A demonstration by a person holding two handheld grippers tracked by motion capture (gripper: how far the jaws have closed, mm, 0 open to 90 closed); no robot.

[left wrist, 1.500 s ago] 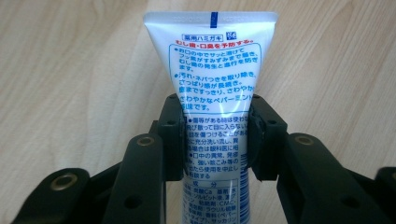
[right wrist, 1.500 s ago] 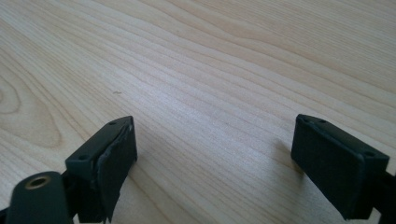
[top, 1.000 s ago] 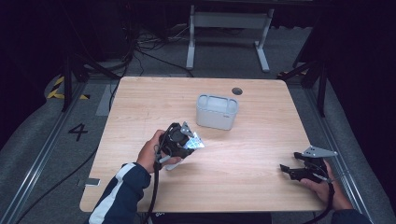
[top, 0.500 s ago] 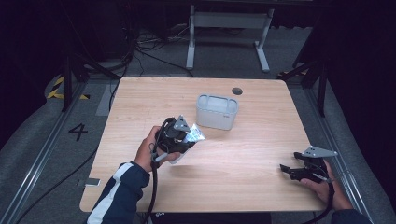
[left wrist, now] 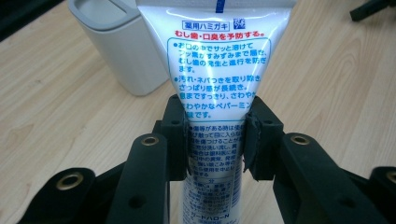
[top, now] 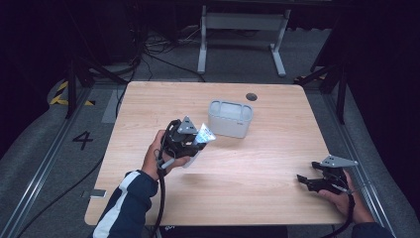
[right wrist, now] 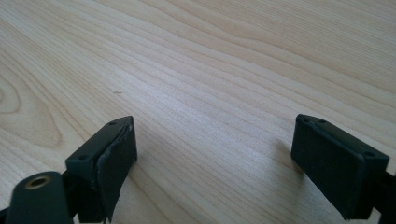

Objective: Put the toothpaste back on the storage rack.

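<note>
- The left gripper (left wrist: 215,135) clamps a white toothpaste tube (left wrist: 215,70) between its jaws, held above the table (top: 163,104) just short of the grey holder (top: 230,118) near the far edge.
- Since a second ago it has edged slightly toward the near edge.
- The right gripper (top: 308,181) stays spread wide at the near right corner; bare wood lies between the two.

Your high view looks forward and down over the whole desk (top: 277,163), your left claw (left wrist: 215,135) camera sits close behind a tube (left wrist: 217,60) with the grey container (left wrist: 121,46) beyond, both shared with the high view, and your right claw (right wrist: 215,163) camera skims bare wood up close.
</note>
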